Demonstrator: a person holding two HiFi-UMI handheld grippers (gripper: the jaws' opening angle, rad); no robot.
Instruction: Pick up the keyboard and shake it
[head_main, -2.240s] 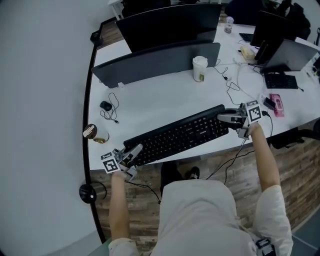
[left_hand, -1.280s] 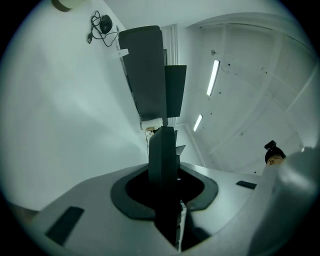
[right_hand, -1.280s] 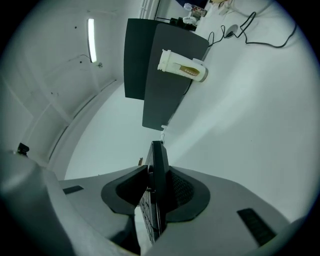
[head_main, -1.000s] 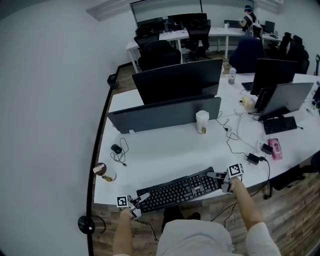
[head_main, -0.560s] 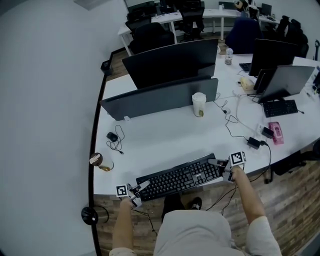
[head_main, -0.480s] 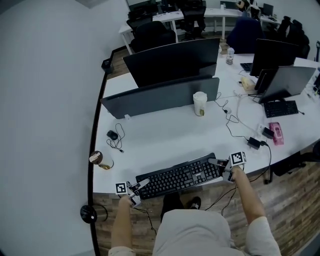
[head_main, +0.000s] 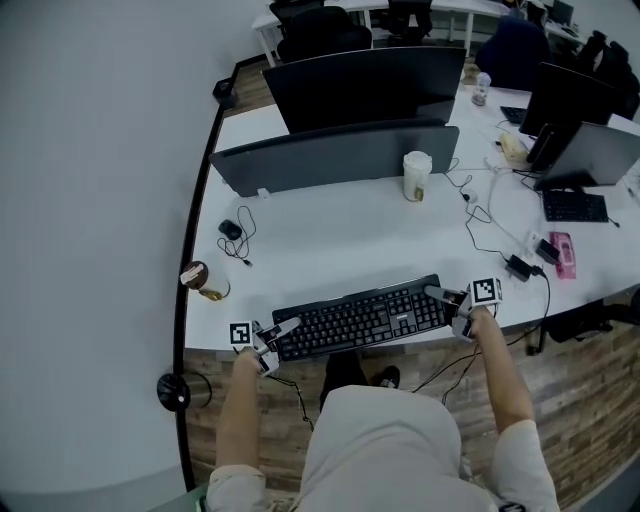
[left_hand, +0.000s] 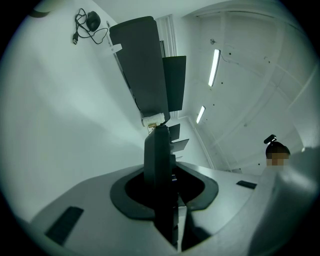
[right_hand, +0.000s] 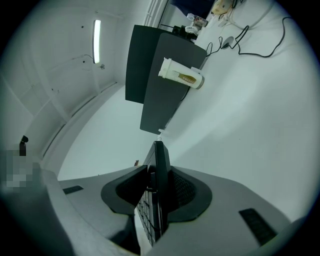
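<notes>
Black keyboard (head_main: 360, 315) lies along the desk's (head_main: 330, 240) near edge, its ends clamped by the left gripper (head_main: 283, 329) and right gripper (head_main: 441, 296). Best shaken gently, with both grips equally firm.

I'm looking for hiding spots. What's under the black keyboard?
The white desk is under the keyboard, near its front edge. The keyboard covers whatever sits directly beneath it, so that can't be seen.

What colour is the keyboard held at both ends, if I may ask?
The long flat keyboard is black, seen best in the head view.
</notes>
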